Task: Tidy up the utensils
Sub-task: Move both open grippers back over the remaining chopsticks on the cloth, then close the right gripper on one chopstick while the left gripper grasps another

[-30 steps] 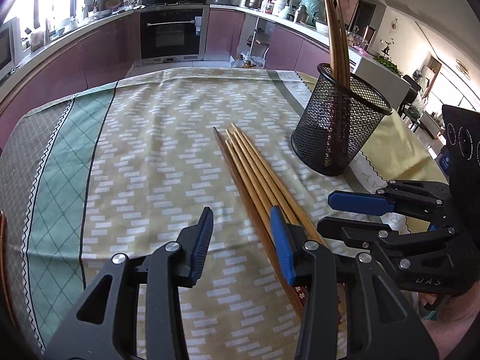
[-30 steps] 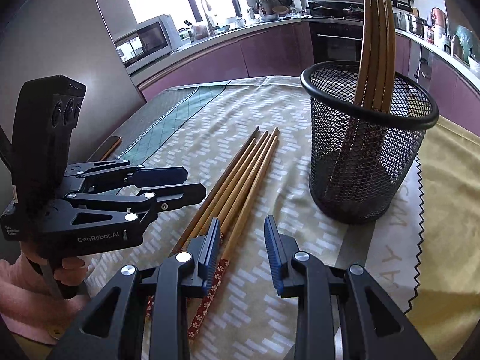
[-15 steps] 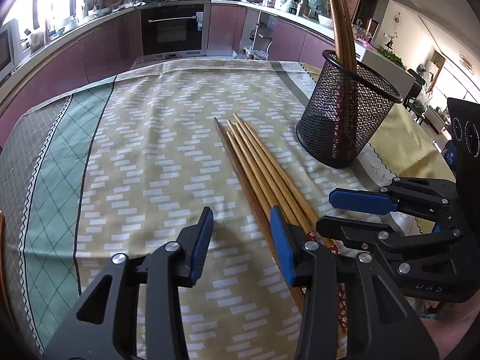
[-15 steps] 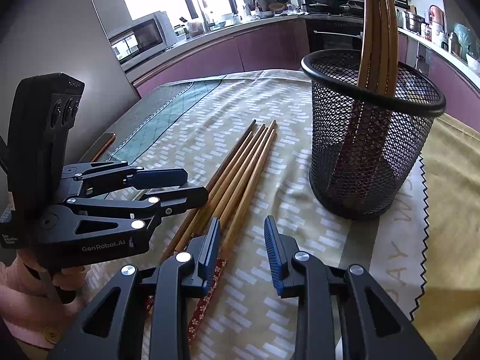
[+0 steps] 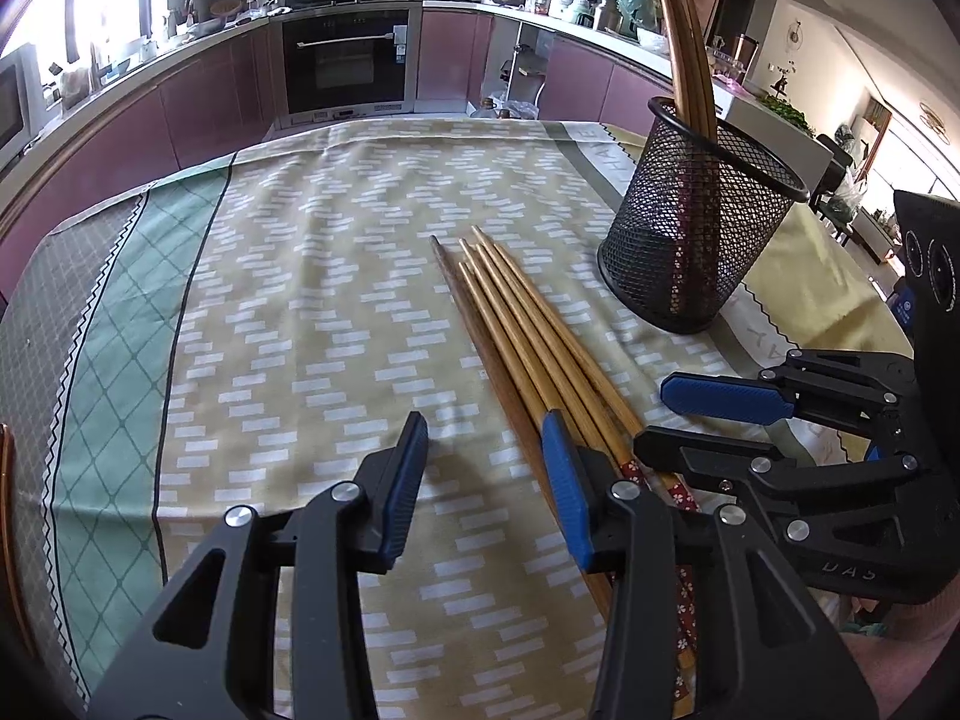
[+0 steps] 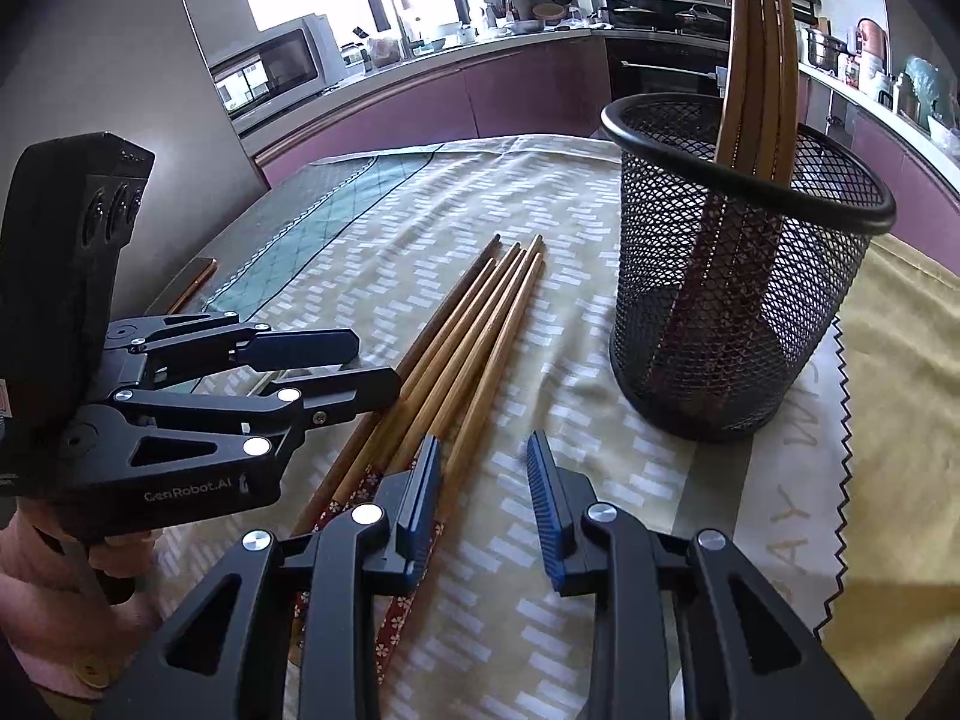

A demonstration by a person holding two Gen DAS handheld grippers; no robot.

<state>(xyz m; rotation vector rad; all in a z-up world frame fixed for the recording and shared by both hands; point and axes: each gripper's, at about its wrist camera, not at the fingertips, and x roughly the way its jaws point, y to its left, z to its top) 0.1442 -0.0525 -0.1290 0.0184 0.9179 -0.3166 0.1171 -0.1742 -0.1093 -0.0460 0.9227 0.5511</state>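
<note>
Several wooden chopsticks [image 5: 528, 348] [image 6: 474, 336] lie side by side on the patterned tablecloth, their floral-patterned ends toward me. A black mesh cup [image 5: 690, 240] [image 6: 738, 300] stands upright to their right, with a few chopsticks [image 5: 684, 60] [image 6: 756, 60] leaning inside it. My left gripper [image 5: 483, 438] [image 6: 375, 360] is open just left of the bundle, only cloth between its blue pads. Its right finger overlaps the bundle's near end. My right gripper [image 6: 483, 450] [image 5: 654, 411] is open at the bundle's right side, with bare cloth in the gap.
The tablecloth [image 5: 300, 300] has a green band on the left and a yellow cloth [image 6: 900, 360] beyond the cup. A thin orange-edged item [image 6: 195, 282] lies near the table's left edge. A hand [image 6: 60, 600] holds the left gripper. Kitchen counters and an oven stand behind.
Both views have shifted only slightly. The chopsticks and the cup have not moved. Neither gripper's opening looks different.
</note>
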